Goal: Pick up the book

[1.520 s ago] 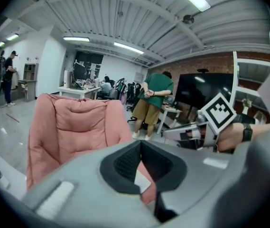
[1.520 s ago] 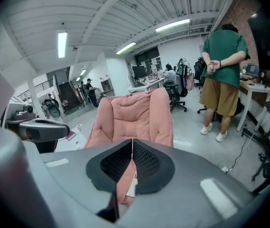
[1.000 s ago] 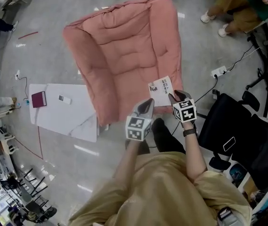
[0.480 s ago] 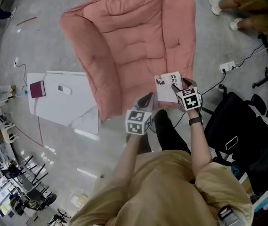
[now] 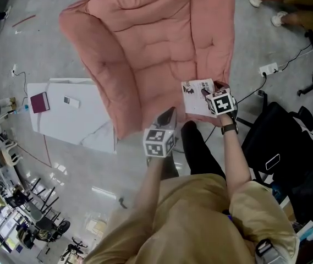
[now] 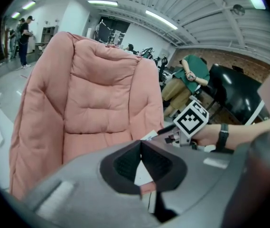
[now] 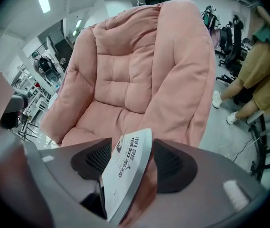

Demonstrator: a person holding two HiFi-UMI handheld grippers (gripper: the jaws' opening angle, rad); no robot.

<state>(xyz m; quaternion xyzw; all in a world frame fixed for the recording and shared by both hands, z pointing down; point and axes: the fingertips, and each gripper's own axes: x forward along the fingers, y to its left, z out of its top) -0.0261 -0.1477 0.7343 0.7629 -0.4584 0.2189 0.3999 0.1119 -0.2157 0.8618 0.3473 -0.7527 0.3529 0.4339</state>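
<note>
Change since the earlier frame: the right gripper (image 5: 208,91) and the left gripper (image 5: 168,116) are brought lower and closer to the pink armchair (image 5: 145,48). The right jaws are spread wider than a second ago.
Book: a white book (image 5: 195,99) with dark print on its cover is found at the front right corner of the armchair, over the front end of its arm. In the right gripper view it is seen tilted, with its spine edge up.
Right gripper: the jaws are opening, and the book is still between them. The pads are set wide to either side of the book and are not seen to press on it.
Left gripper: the jaws are brought together at the tips, with nothing between them. The gripper is held before the front edge of the armchair's seat, well left of the book.
Armchair: a quilted seat, back and two padded arms are shown; it is set on the grey floor.
Low white table (image 5: 90,131): placed beside the armchair's left arm.
Maroon notebook (image 5: 39,102): laid near the table's far left corner.
Small white device (image 5: 71,100): laid just beside the notebook, further in from the edge.
Black office chair (image 5: 280,147): placed at the person's right.
</note>
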